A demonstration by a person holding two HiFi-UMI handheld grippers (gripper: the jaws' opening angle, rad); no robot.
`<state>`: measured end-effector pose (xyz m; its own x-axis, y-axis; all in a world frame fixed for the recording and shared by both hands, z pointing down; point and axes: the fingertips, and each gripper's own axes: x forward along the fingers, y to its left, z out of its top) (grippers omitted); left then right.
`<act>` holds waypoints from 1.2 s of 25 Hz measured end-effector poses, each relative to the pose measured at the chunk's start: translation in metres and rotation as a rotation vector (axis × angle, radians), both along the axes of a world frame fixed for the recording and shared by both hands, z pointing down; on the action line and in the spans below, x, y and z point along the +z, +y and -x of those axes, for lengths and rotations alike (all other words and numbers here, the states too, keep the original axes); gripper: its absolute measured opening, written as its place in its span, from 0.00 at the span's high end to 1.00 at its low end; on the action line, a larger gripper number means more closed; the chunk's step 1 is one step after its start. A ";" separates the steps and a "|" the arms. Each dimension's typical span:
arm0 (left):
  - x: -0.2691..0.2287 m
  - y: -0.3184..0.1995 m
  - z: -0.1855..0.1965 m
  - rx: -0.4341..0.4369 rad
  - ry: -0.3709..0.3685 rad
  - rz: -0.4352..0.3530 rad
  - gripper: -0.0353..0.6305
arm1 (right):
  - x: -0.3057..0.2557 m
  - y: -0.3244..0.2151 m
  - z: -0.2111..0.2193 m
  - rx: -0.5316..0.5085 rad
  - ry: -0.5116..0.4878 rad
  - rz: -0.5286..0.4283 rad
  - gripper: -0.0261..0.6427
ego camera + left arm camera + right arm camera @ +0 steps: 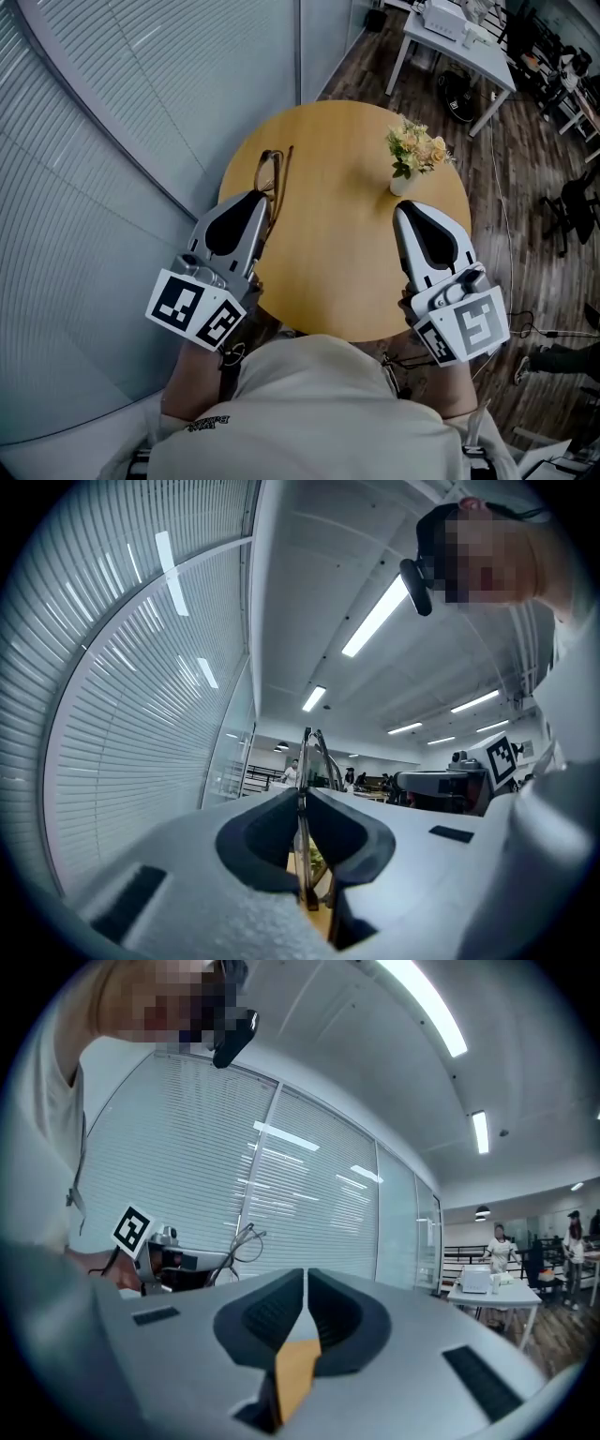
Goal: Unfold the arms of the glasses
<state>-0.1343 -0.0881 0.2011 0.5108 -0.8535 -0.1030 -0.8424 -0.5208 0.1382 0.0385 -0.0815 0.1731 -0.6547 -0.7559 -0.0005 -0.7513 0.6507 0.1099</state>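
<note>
Both closed: the left hand-held gripper (265,200) clamps the glasses (272,172), the right hand-held gripper (401,209) nothing.

Thin dark-rimmed glasses (270,174), pinched by the frame between the closed tongs of the left gripper (266,200). Held on edge over the left side of the round yellow counter (347,272), one arm seen as a straight thin line beside the lens rim.
</note>
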 end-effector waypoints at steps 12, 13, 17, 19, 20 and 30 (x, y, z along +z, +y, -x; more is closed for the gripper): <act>-0.007 0.011 -0.024 0.057 -0.030 0.002 0.88 | -0.061 0.005 0.033 -0.119 -0.059 -0.114 0.91; -0.007 0.012 -0.026 0.062 -0.032 -0.001 0.88 | -0.065 0.004 0.035 -0.125 -0.068 -0.117 0.91; -0.009 0.015 -0.026 0.070 -0.039 -0.005 0.88 | -0.079 0.005 0.050 -0.152 -0.086 -0.137 0.91; -0.009 0.014 -0.026 0.074 -0.040 -0.006 0.88 | -0.083 0.002 0.058 -0.167 -0.085 -0.145 0.91; -0.009 0.014 -0.026 0.076 -0.041 -0.006 0.88 | -0.084 0.001 0.062 -0.172 -0.081 -0.150 0.91; -0.005 0.011 -0.029 0.093 -0.059 -0.018 0.88 | -0.060 -0.016 0.094 -0.215 -0.044 -0.105 0.91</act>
